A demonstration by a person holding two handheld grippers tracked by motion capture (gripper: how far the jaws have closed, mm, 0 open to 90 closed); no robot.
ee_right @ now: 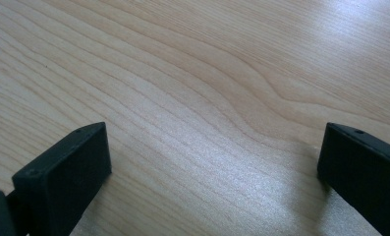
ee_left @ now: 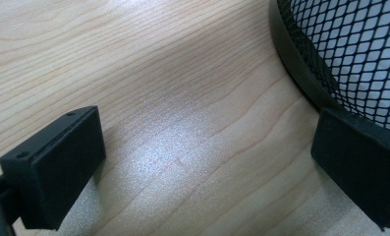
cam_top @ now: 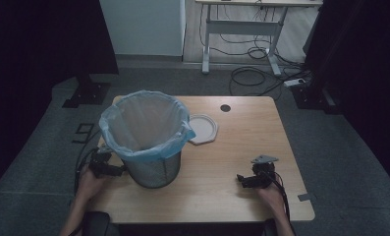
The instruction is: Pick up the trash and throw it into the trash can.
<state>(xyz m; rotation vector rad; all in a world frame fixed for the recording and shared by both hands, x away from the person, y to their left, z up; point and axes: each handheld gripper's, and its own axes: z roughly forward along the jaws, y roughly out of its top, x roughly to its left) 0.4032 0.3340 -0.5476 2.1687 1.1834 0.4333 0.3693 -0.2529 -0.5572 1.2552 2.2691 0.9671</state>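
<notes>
Resting low on the near edge of the wooden table, both grippers sit with jaws spread wide and nothing between them. Right gripper lies near the front right corner, well apart from everything, bare wood grain ahead of its jaws in its own view. Left gripper is just beside the base of the black mesh bin; in the left gripper view the mesh wall curves right behind one pad, very close, contact not certain. The bin stands upright at front left, lined with a pale blue bag folded over its rim. Just behind it lies a white lid, flat, partly hidden by the bag's edge.

Judgement: an approach step, nothing gripped yet. Next move likely calls for lifting the left gripper toward the bag's rim, or steadying the bin while the right crosses over.
</notes>
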